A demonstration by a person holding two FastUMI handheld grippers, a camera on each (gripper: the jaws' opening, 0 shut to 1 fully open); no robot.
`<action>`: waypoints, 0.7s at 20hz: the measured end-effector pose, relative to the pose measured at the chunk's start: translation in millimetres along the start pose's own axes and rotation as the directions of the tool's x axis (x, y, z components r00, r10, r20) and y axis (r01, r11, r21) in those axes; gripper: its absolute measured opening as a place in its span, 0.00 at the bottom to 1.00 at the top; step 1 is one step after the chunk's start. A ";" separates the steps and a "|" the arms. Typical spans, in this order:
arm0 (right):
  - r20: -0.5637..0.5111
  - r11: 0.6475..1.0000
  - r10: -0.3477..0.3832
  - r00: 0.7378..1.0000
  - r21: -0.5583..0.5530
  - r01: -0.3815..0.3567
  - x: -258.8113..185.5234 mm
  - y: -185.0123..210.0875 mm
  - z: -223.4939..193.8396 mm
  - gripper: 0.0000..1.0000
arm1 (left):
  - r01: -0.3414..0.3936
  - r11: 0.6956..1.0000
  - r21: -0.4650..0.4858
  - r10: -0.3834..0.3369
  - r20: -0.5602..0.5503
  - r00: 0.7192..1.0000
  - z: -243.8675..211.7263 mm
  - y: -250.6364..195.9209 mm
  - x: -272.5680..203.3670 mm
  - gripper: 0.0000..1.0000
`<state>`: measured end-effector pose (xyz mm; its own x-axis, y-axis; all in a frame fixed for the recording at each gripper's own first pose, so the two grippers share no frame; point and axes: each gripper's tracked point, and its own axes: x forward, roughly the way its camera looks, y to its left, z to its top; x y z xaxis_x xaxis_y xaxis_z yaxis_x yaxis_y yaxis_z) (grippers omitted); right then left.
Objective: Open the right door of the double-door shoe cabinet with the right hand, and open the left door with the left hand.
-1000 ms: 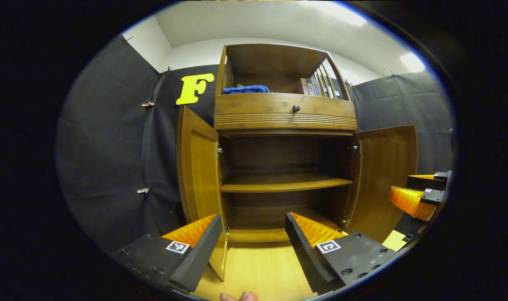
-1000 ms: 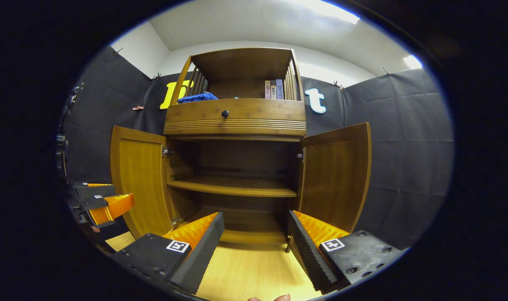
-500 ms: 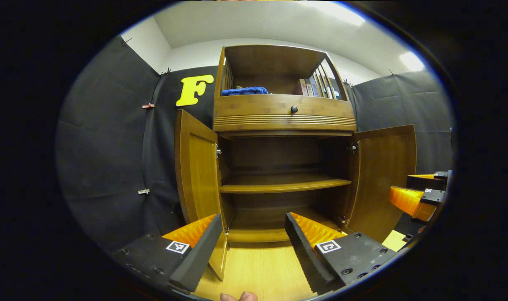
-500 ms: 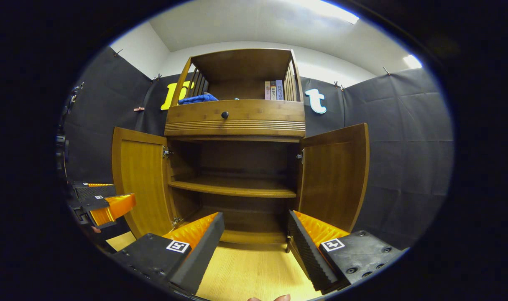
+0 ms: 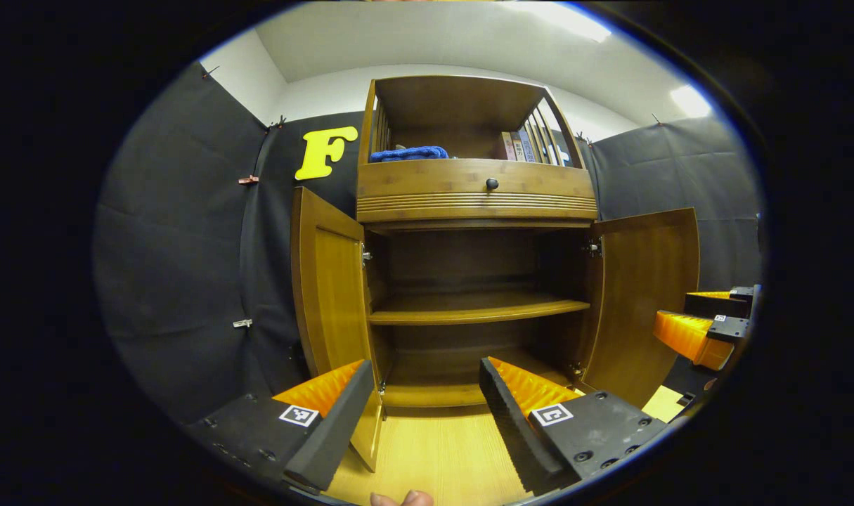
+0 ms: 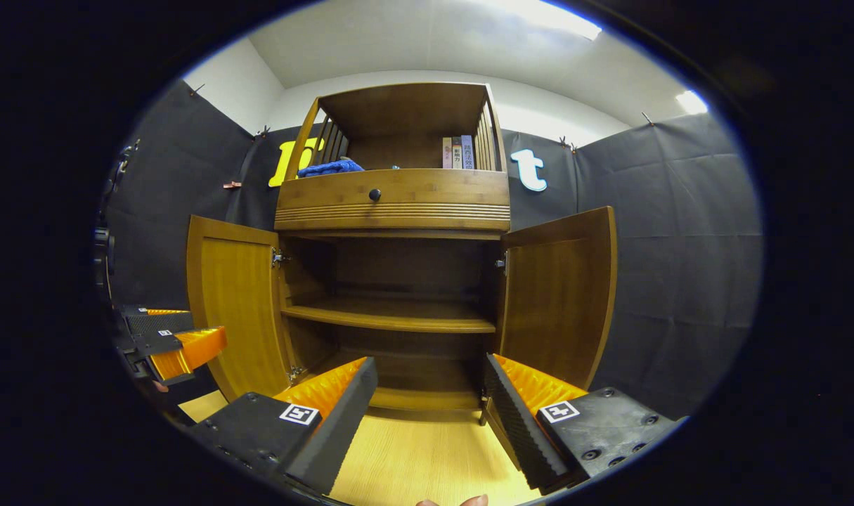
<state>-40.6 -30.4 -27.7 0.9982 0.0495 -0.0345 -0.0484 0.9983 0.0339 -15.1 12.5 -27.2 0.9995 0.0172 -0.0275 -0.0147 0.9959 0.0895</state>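
1. Both claws are held apart from the shoe cabinet (image 5: 477, 204), with nothing between their fingers: the left gripper (image 5: 419, 393) is seen with its fingers spread wide in the left gripper view, and the right gripper (image 6: 427, 393) is likewise spread in the right gripper view.
2. Each claw is also caught at the edge of the other's view, the right gripper at the far right of the left gripper view (image 5: 708, 327) and the left gripper at the far left of the right gripper view (image 6: 170, 337); both are held low, level with the lower half of the doors.
3. The cabinet is pictured standing on a pale wooden floor (image 6: 412, 457) against the black cloth wall, directly ahead of both claws.
4. The left door (image 5: 328, 295) and the right door (image 6: 557, 295) are shown swung wide open, untouched by either claw.
5. A bare inner shelf (image 5: 469, 309) is revealed between the doors.
6. Above the doors, a drawer front with a dark round knob (image 5: 492, 183) is seen shut.
7. On the open top shelf, a blue cloth (image 5: 409, 152) is laid at the left and a few books (image 6: 458, 152) are stood upright at the right.
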 end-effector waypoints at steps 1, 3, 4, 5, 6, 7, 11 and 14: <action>0.001 1.000 0.000 1.000 0.002 0.000 -0.1 -0.2 0.5 0.98 | 0.000 1.000 0.001 0.000 0.000 1.000 -0.5 -0.4 -0.6 0.94; 0.001 1.000 0.001 1.000 0.003 -0.001 -0.2 0.7 0.3 0.98 | -0.001 1.000 0.002 0.001 0.000 1.000 0.1 0.4 -1.0 0.93; 0.002 1.000 0.001 1.000 0.001 -0.001 -0.5 1.4 0.4 0.96 | -0.001 1.000 0.003 0.001 0.000 1.000 0.5 0.2 -1.2 0.94; 0.001 1.000 0.003 1.000 -0.001 -0.003 0.0 1.9 0.3 0.96 | -0.001 1.000 0.003 0.001 -0.001 1.000 0.3 0.9 -0.3 0.94; 0.001 1.000 0.004 1.000 -0.001 -0.004 -0.2 2.0 -0.5 0.96 | -0.002 1.000 0.003 0.002 -0.001 1.000 0.8 1.2 0.0 0.94; 0.001 1.000 0.005 1.000 0.000 -0.005 0.4 2.3 -0.2 0.96 | -0.003 1.000 0.002 0.003 -0.002 1.000 -0.2 1.6 -0.5 0.94; 0.005 1.000 0.007 1.000 -0.001 -0.007 1.3 2.3 1.3 0.96 | -0.003 1.000 0.001 0.003 -0.002 1.000 -0.2 -0.1 1.1 0.95; 0.001 1.000 0.008 1.000 0.001 -0.008 1.6 1.3 -0.4 0.98 | -0.002 1.000 0.006 0.002 -0.001 1.000 0.1 -1.9 1.5 0.92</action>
<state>-39.1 -29.0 -28.1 0.9978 0.0571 -0.0329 -0.0560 0.9978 0.0349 -13.5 10.6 -27.3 0.9994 0.0193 -0.0287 -0.0164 0.9952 0.0960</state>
